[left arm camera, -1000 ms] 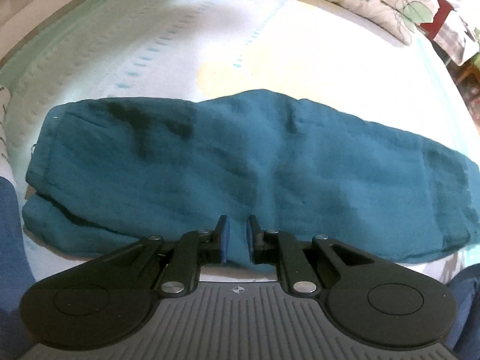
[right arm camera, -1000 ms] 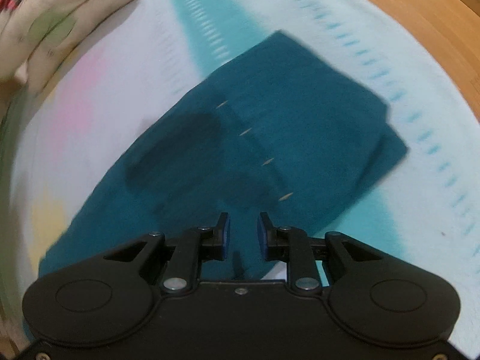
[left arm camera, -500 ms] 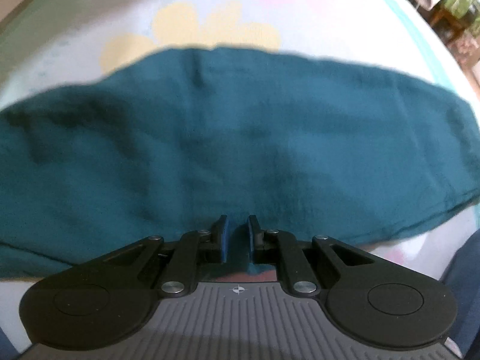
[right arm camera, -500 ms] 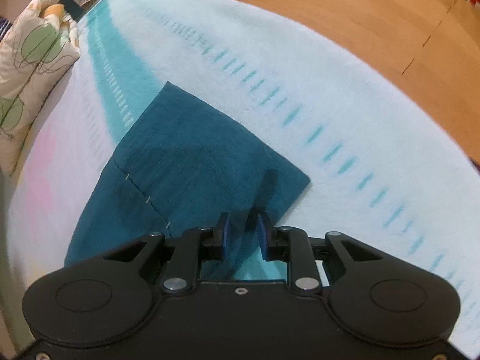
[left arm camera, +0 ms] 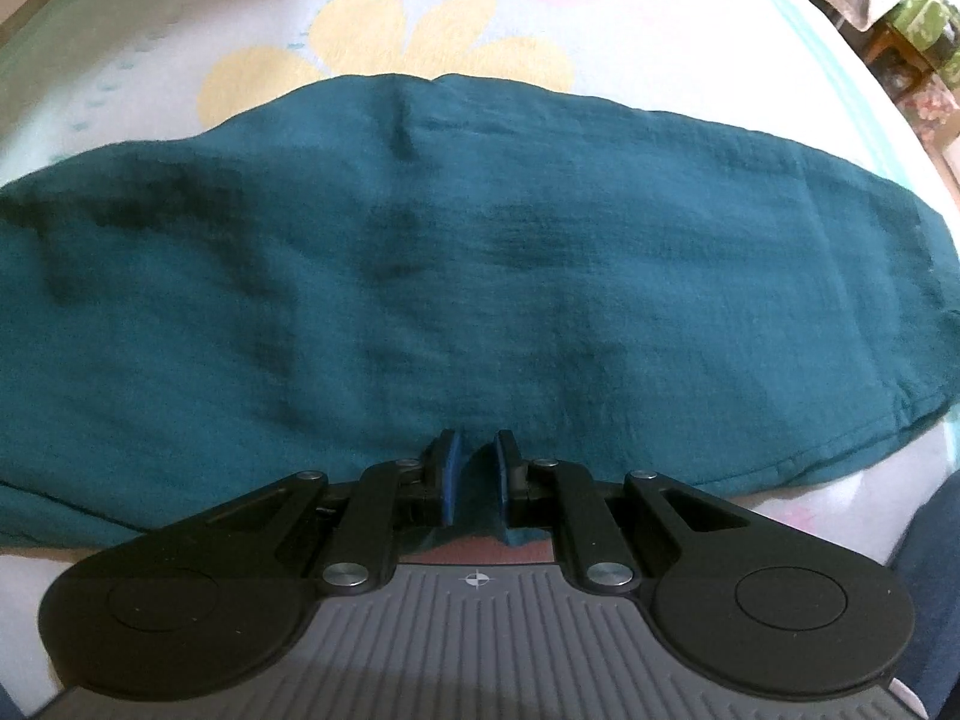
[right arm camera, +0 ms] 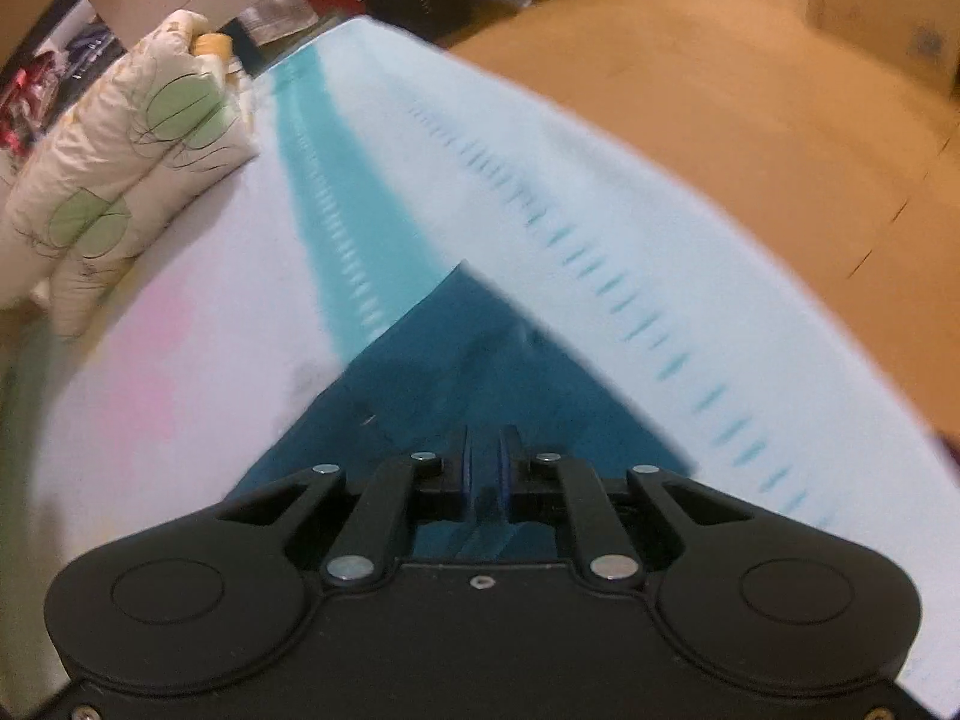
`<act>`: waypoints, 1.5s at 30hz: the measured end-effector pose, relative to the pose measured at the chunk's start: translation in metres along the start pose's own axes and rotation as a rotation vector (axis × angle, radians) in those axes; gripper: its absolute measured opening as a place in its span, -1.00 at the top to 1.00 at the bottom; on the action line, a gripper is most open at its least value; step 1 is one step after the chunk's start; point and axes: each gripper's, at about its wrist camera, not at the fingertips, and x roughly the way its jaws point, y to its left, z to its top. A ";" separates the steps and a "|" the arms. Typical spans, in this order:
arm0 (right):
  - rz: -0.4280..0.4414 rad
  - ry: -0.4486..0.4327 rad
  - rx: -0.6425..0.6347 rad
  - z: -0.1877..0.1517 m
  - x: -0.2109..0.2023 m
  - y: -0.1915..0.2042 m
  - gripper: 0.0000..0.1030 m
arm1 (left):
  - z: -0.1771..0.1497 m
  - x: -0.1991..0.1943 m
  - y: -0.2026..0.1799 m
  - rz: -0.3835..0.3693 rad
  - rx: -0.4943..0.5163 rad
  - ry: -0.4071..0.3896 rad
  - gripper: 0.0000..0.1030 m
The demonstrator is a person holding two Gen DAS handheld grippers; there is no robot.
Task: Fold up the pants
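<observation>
The left gripper (left arm camera: 474,468) sat at the near edge of the teal pants (left arm camera: 480,276), its blue-padded fingers (left arm camera: 449,483) a narrow gap apart with a fold of the teal cloth rising between them; whether the pads actually pressed on that fold could not be told from this view. The right gripper (right arm camera: 485,471) had its two blue pads drawn almost together, with teal cloth caught between them, so it was pinching the pants (right arm camera: 480,372) at one end. From the left wrist view the pants lay spread lengthwise across the bed sheet (left arm camera: 660,30), flat with shallow wrinkles, the hem end to the right showing a stitched edge. Beyond the far edge of the pants a yellow flower print (left arm camera: 384,42) showed on the sheet, partly covered by the cloth. From the right wrist view the pants narrowed to a corner pointing away from the gripper, lying over a turquoise stripe (right arm camera: 324,192) printed on the sheet, with a row of small teal dashes running just beside it to the right. A cream pillow with green leaf shapes (right arm camera: 120,180) rested on the bed to the left, well apart from the pants. A wooden floor (right arm camera: 750,90) lay past the bed's right edge.
</observation>
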 end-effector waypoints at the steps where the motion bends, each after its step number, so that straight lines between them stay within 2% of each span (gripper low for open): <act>1: -0.078 0.006 -0.003 0.000 0.003 -0.001 0.36 | -0.001 0.000 -0.002 0.010 0.009 -0.002 0.74; 2: -0.128 -0.007 -0.003 0.000 0.004 -0.004 0.36 | -0.001 0.000 -0.005 0.017 0.018 -0.004 0.74; 3: -0.117 -0.014 0.000 -0.001 0.003 -0.006 0.36 | -0.001 0.000 -0.007 0.025 0.028 -0.005 0.74; 6: -0.018 0.011 0.015 -0.007 -0.004 -0.002 0.36 | 0.000 -0.005 -0.007 0.020 0.027 -0.005 0.74; 8: 0.025 0.021 -0.031 -0.012 -0.007 0.014 0.36 | 0.003 -0.012 -0.002 0.009 0.003 -0.001 0.74; 14: 0.222 0.102 -0.183 -0.051 -0.013 0.087 0.36 | 0.022 -0.048 0.028 0.052 -0.046 -0.091 0.74; 20: 0.376 0.218 -0.347 -0.110 -0.007 0.161 0.36 | 0.034 -0.056 0.085 0.133 -0.165 -0.099 0.74; 24: 0.445 0.289 -0.454 -0.153 -0.007 0.198 0.36 | 0.019 -0.041 0.116 0.160 -0.241 -0.005 0.74; 27: 0.497 0.331 -0.536 -0.186 -0.011 0.222 0.35 | 0.000 -0.029 0.128 0.117 -0.273 0.070 0.74; 28: 0.515 0.343 -0.567 -0.198 -0.013 0.232 0.35 | -0.003 -0.032 0.129 0.105 -0.266 0.048 0.74; 30: 0.543 0.358 -0.626 -0.219 -0.018 0.247 0.35 | -0.003 -0.037 0.129 0.095 -0.238 0.067 0.74; 34: 0.613 0.369 -0.749 -0.262 -0.031 0.282 0.35 | 0.007 -0.060 0.139 0.148 -0.220 0.013 0.74; 39: 0.718 0.371 -0.885 -0.310 -0.044 0.324 0.35 | 0.024 -0.092 0.176 0.161 -0.279 -0.049 0.74; 41: 0.758 0.369 -0.936 -0.332 -0.047 0.341 0.28 | 0.028 -0.102 0.193 0.169 -0.307 -0.066 0.74; 43: 0.792 0.361 -0.978 -0.347 -0.049 0.349 0.08 | 0.032 -0.109 0.206 0.178 -0.331 -0.079 0.74; 45: 0.819 0.338 -1.032 -0.368 -0.053 0.360 0.02 | 0.033 -0.116 0.221 0.189 -0.343 -0.088 0.74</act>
